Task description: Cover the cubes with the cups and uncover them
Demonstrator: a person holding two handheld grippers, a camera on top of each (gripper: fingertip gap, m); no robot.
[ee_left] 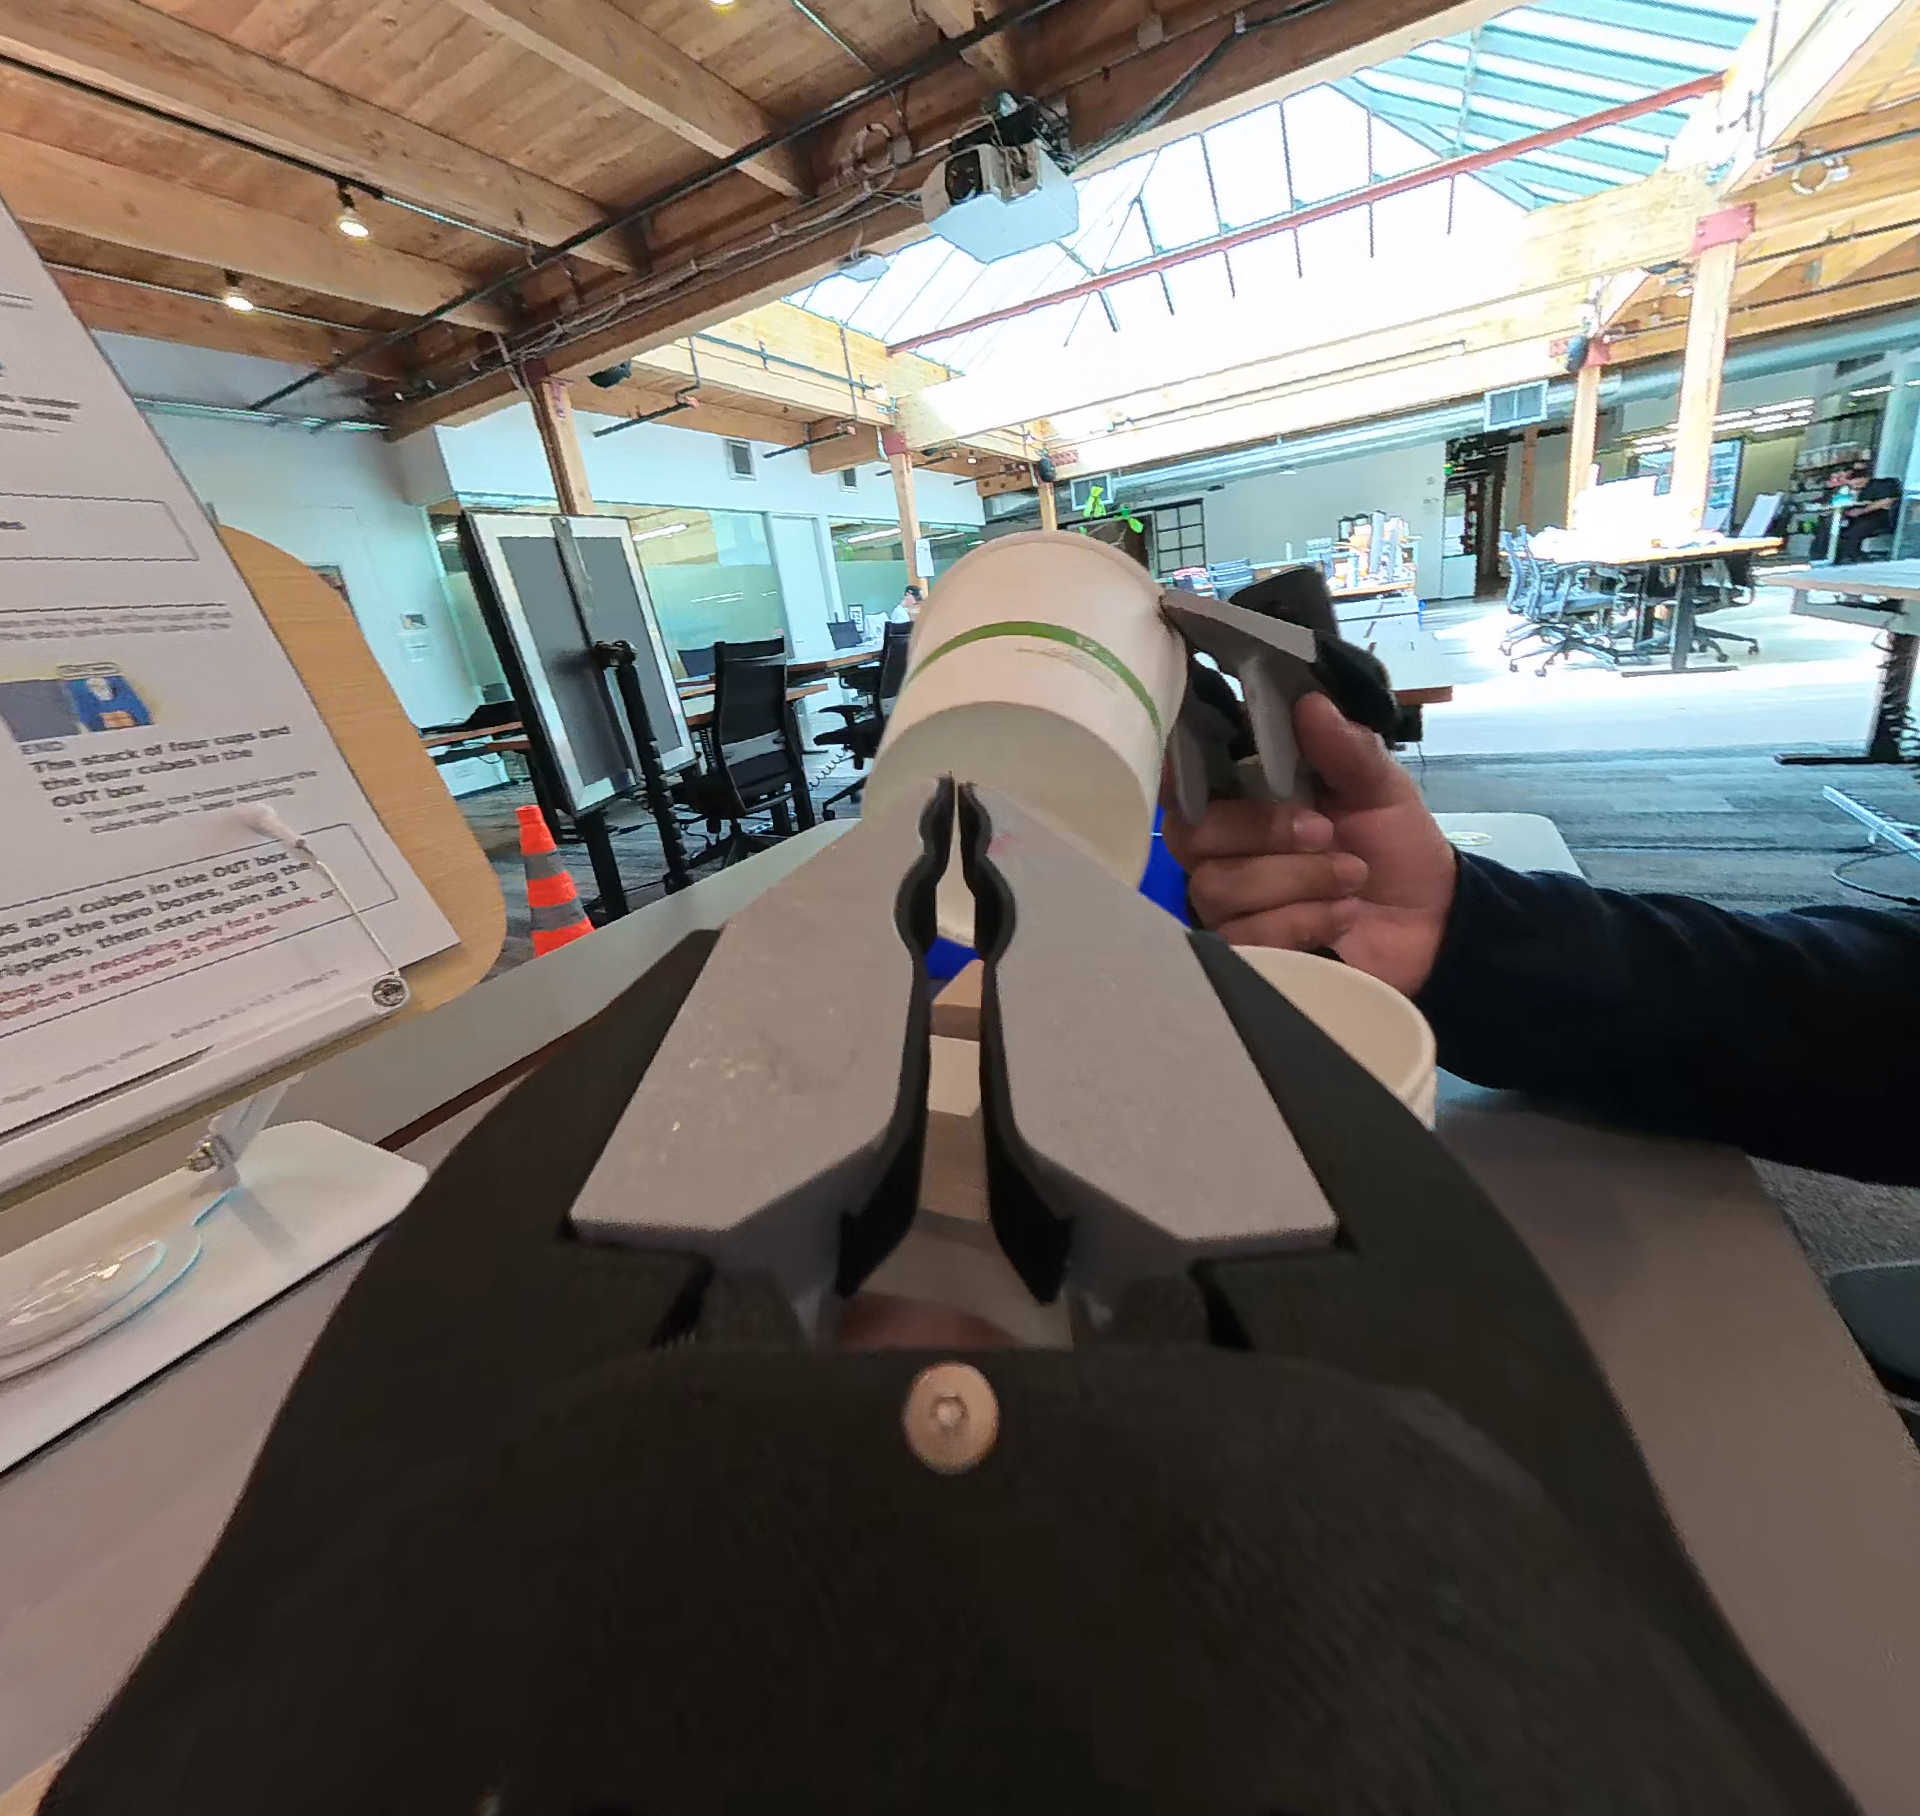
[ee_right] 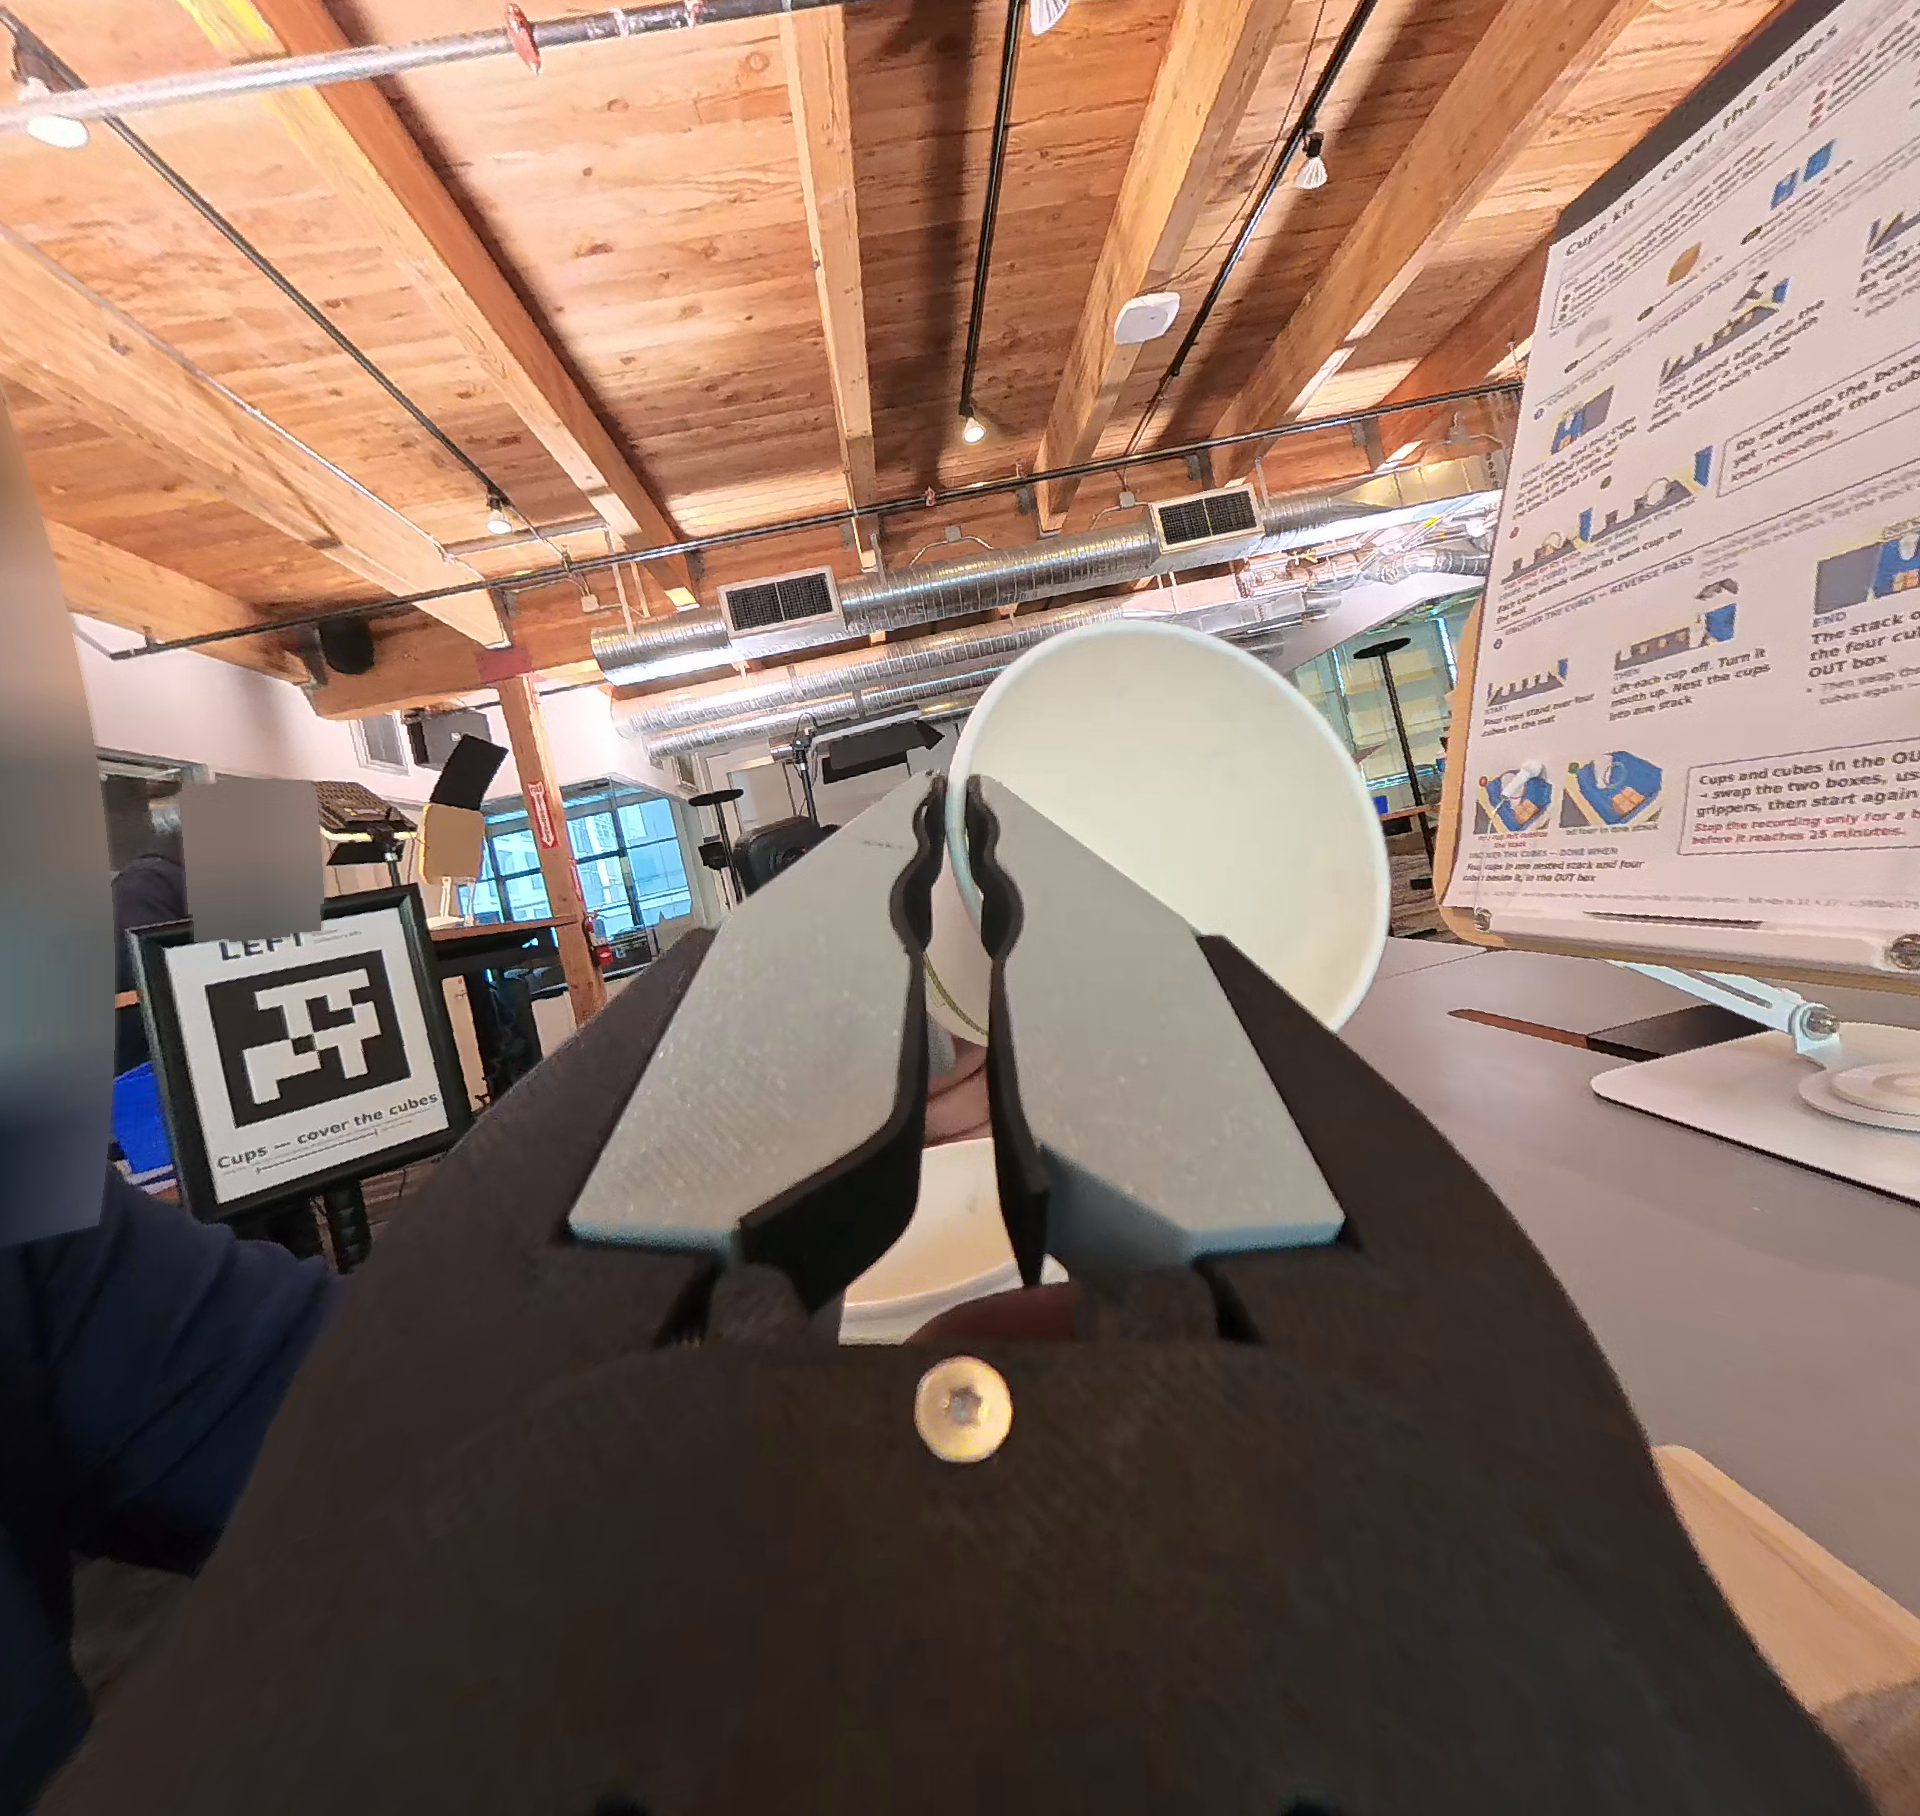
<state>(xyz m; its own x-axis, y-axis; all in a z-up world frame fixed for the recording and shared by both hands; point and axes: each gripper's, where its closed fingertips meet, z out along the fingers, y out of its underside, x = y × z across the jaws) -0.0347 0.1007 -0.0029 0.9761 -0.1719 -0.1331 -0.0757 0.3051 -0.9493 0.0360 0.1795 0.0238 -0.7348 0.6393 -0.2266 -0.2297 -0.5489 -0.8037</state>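
Left wrist view showed the left claw with its pads together at the near bottom rim of a white paper cup held up in the air on its side; whether they pinched that rim or merely met in front of it could not be told. On the right, a hand held the right claw clamped on the cup's far rim. Below, a wooden cube showed between the fingers, with another white cup on the grey worktop and an instruction board at the left.

Right wrist view looked into the cup's open mouth. The right claw was pinched on the rim wall, one pad outside and one inside. Another cup sat low between the fingers, and the board stood at the right.

The step seemed to be turning the cup over in the air. Done well, it would need a firm pinch on the thin rim without crushing it, a slow turn, and one claw letting go only once the other had a sure hold.
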